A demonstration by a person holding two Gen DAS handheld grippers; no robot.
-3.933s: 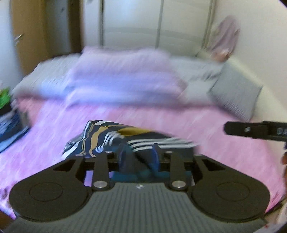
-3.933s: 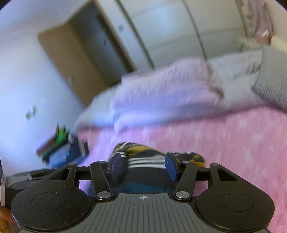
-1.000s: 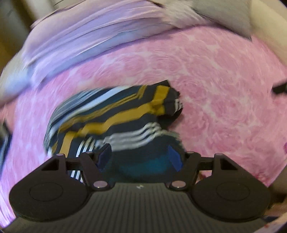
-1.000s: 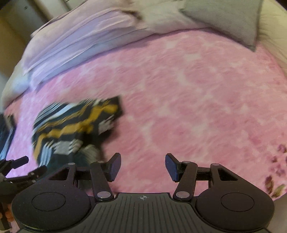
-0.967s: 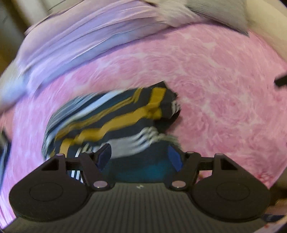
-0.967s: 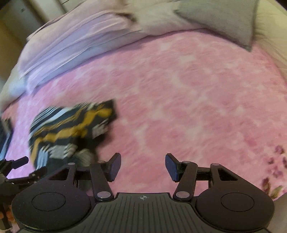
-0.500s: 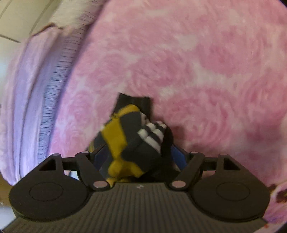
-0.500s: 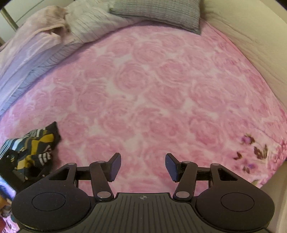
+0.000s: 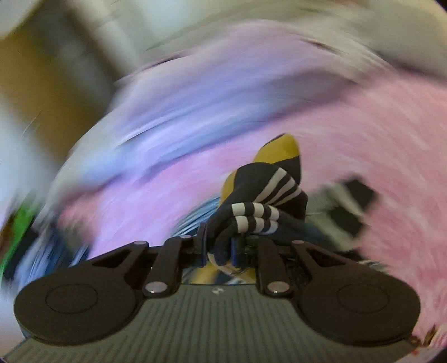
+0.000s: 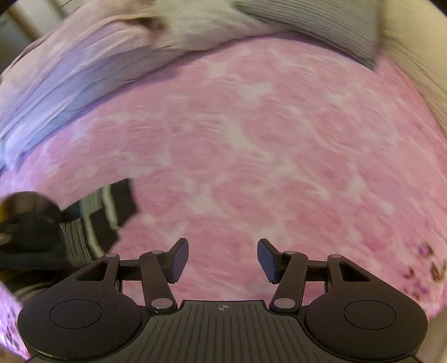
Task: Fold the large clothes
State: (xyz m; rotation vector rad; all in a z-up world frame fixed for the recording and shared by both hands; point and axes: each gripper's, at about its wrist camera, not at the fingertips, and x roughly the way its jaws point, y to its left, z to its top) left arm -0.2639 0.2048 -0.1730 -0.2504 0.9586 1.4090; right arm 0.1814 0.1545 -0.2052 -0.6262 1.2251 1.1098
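The left gripper was closing, its jaws pinching a bunched fold of the striped garment at lower centre of the left wrist view, over the pink bedspread. The right gripper stood spread and empty at the bottom of its view, the garment's loose end at the left edge. Judged from this, a good lift wanted a firm pinch, then the right gripper taking a free corner so the cloth opened flat

A pink rose-patterned bedspread meets lilac bedding and a grey pillow.
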